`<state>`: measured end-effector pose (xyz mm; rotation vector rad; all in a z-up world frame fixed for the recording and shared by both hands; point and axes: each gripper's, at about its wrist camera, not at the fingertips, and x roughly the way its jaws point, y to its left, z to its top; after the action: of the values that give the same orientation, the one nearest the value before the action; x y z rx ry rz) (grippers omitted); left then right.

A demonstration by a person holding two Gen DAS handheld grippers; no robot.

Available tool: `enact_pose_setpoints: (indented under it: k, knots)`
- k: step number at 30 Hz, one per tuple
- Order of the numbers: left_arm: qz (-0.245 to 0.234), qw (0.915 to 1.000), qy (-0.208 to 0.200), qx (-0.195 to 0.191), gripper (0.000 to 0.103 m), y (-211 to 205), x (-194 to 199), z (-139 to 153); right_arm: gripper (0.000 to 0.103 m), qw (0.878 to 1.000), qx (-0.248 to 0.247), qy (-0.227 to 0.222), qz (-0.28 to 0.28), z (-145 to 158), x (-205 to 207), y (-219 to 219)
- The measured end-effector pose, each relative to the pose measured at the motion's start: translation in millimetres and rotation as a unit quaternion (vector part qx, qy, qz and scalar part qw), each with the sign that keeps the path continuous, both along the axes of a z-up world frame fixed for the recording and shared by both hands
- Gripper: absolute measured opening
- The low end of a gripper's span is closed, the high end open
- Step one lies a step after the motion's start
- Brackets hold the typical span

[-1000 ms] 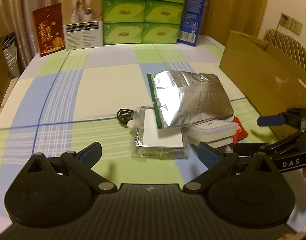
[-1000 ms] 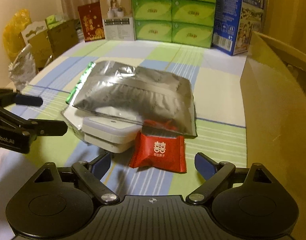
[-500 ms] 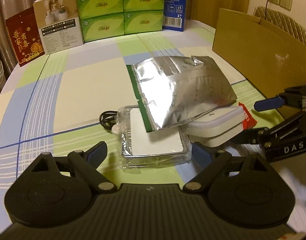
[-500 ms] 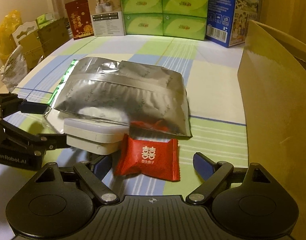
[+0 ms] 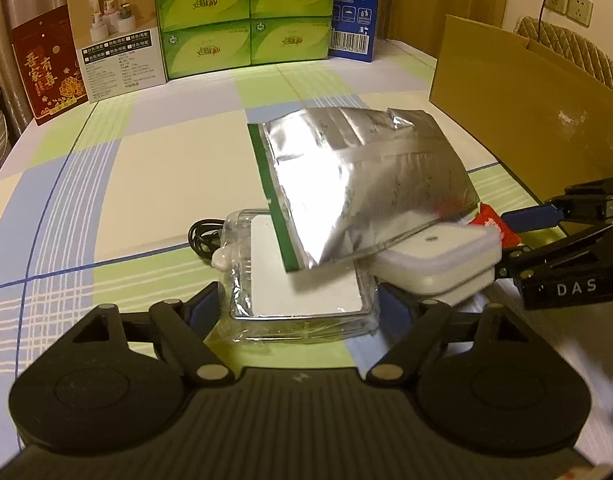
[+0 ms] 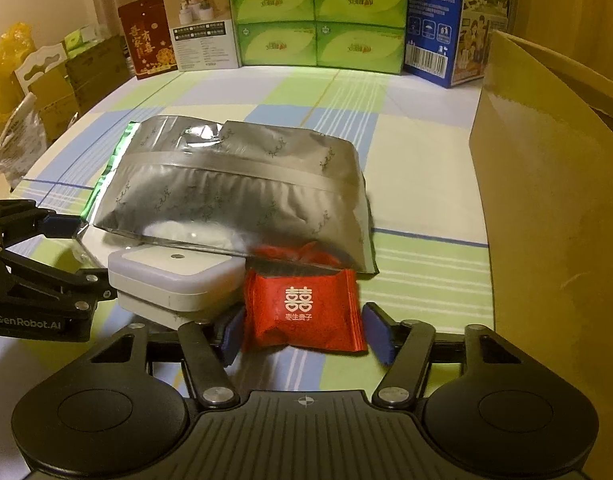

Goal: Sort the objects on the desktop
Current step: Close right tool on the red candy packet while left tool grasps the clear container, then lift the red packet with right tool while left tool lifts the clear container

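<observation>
The red candy packet (image 6: 302,308) sits right between the right gripper (image 6: 302,330) fingers, which have just been closing in; the left pad looks to touch it, the right pad sits just beside. Over on the left gripper (image 5: 298,308), the clear plastic pack (image 5: 302,280) lies between jaws that were closing too, not clearly pinching yet. A silver foil bag (image 6: 242,192) leans over a white box (image 6: 174,280). Checked tablecloth (image 5: 126,168), cardboard box (image 6: 546,200) to the right, green tissue boxes (image 6: 318,12) at the back.
</observation>
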<state>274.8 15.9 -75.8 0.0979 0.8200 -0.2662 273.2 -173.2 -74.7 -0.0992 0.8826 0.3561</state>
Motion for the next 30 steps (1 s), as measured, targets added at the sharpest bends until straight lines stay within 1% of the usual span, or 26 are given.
enact_pose_setpoints:
  k: [3,7,8,13,15,18,21,27,29,30]
  knots:
    - [0.002,1.0,-0.002,0.001,0.076,-1,-1,-1,0.05,1.0,-0.009,-0.005,0.001,0,0,2]
    - [0.004,1.0,-0.001,0.0,0.071,-1,-1,-1,0.047,1.0,-0.002,-0.002,-0.004,1,0,1]
    - [0.004,1.0,-0.001,0.0,0.067,-1,-1,-1,0.047,1.0,0.0,-0.001,-0.005,2,0,0]
    - [0.013,0.9999,0.001,0.003,0.066,-1,-4,0,0.045,1.0,0.006,0.004,-0.011,4,-1,-3]
    - [0.023,0.9997,0.006,0.0,0.065,1,-10,1,0.045,1.0,0.006,0.005,-0.01,5,-8,-4]
    - [0.036,0.9993,0.013,0.0,0.065,4,-26,4,0.045,1.0,-0.001,0.007,0.002,7,-24,-3]
    - [0.035,0.9993,0.016,0.004,0.065,5,-45,8,0.045,1.0,0.002,0.014,0.007,9,-45,-5]
    - [0.036,0.9992,0.017,-0.003,0.065,-5,-103,11,0.045,1.0,0.009,0.023,0.014,13,-100,-16]
    - [0.035,0.9993,0.013,-0.002,0.065,-10,-121,12,0.045,1.0,0.01,0.018,0.013,13,-115,-20]
    - [0.035,0.9993,0.011,-0.004,0.065,-12,-129,12,0.05,1.0,0.011,0.015,0.015,13,-121,-22]
